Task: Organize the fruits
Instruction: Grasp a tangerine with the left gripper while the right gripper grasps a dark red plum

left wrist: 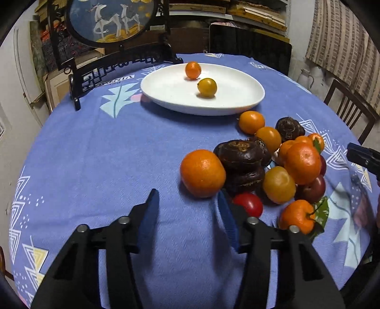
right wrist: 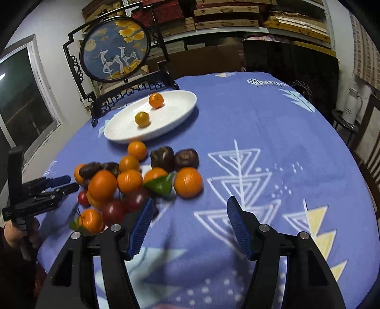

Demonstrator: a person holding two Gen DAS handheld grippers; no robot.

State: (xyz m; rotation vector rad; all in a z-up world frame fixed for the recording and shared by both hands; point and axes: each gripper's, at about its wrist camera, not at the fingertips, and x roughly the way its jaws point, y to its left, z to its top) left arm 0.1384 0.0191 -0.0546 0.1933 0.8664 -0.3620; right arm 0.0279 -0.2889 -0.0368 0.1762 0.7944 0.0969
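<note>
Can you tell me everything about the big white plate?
The white plate is a wide, shallow oval dish, smooth and glossy, so it looks like ceramic. It lies flat on the blue patterned tablecloth, toward the far side of the table, in front of a dark carved stand. Two small round fruits sit in it, apart from each other: an orange one farther back and a yellower one nearer. The fruit pile lies outside its near rim. No gripper touches it.

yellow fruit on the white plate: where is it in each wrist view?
Left wrist: yellow fruit sits upper centre, on the white plate, nearer the camera than the orange fruit.
Right wrist: yellow fruit sits upper left, on the plate, left of and below the orange one.
Shared landmark: the round deer screen behind the plate.
</note>
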